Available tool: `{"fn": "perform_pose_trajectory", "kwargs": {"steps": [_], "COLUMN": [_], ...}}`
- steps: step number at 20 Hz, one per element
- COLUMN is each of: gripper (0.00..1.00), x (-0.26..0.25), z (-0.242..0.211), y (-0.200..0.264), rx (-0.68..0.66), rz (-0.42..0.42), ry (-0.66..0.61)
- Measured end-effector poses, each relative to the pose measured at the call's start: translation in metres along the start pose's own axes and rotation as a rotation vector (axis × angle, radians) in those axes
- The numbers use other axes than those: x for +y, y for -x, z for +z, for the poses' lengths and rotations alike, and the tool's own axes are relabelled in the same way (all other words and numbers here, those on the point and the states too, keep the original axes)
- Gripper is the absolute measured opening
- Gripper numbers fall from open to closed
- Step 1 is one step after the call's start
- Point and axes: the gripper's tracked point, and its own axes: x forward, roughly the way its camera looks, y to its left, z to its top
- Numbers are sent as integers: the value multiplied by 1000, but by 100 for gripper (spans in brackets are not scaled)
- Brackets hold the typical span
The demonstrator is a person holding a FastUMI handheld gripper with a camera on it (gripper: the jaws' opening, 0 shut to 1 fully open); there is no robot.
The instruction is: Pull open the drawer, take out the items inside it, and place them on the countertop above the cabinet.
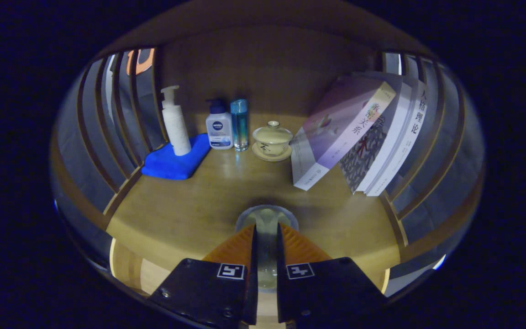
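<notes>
1. Gripper (265, 228) sits low over the wooden countertop (190, 205), its fingers drawn close together with a clear glass item (266, 218) pinched in the narrow gap; both look to press on it, so I call it clamped.
2. Item's rounded top pokes out just ahead of the fingertips, hovering at or just above the countertop's near edge. What it is exactly, I can't say: a small jar or cup, perhaps.
3. Beyond the fingers stand a white pump bottle (175, 121) on a blue cloth (176, 160), a small lotion bottle (218, 125), a slim blue bottle (239, 123), a lidded teacup on a saucer (272, 141), and leaning books (359, 137).
4. Risk now: glass is slick, so a loosened squeeze too high could drop it; a release too near the edge could tip it off.
5. Hidden: the item's base, whether it touches the wood, and the drawer below.
</notes>
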Motion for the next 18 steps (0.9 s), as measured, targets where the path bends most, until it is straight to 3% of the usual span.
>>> {"fn": "perform_pose_trajectory", "kwargs": {"steps": [11,13,14,18], "gripper": [23,29,43,66], "x": [-1,6,11,9], "z": [6,6,8,14], "y": [-19,-12,-7,24], "rx": [-49,-70,-87,-172], "rz": [-73,-40,-12,-11], "ry": [56,39,30,57]}}
